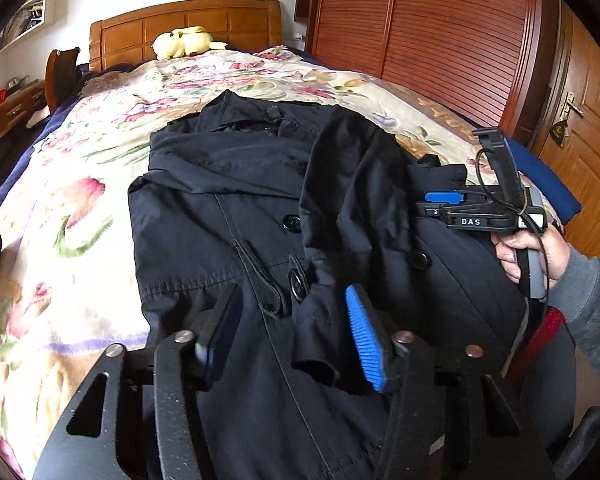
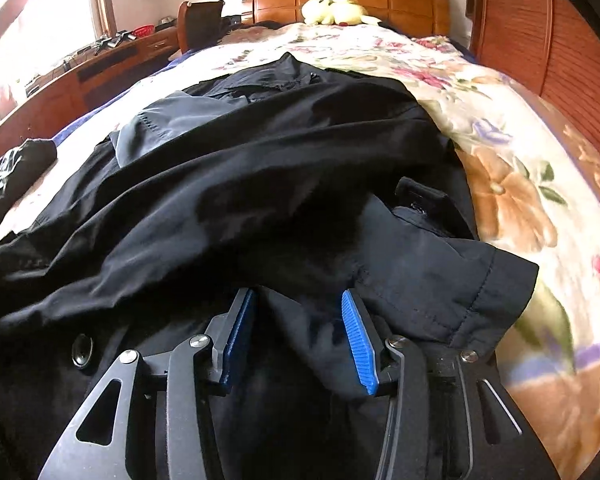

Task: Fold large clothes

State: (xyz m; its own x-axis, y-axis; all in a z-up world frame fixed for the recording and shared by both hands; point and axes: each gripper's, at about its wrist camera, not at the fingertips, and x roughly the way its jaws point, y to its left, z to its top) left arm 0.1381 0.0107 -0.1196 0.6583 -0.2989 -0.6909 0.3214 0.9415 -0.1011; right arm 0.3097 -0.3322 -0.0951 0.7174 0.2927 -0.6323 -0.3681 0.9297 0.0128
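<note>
Bedding comes first: a floral quilt covers the bed, with a wooden headboard at the far end and a yellow plush toy resting against it. Louvred wardrobe doors stand along one side.

Spread on the quilt, collar toward the headboard, lies the dark navy coat, buttoned front facing up. Its right sleeve is folded in across the chest, bunched and wrinkled, the cuff ending near the lower buttons. That looks like the 1st fold only; the other sleeve, the sides and the lengthwise fold appear still to be done.

The left gripper hovers over the coat's lower front, jaws wide apart, holding nothing, though the cuff lies just between them. The right gripper sits low at the coat's right edge with jaws also spread; dark cloth fills the gap, yet the blue pads do not press it.
</note>
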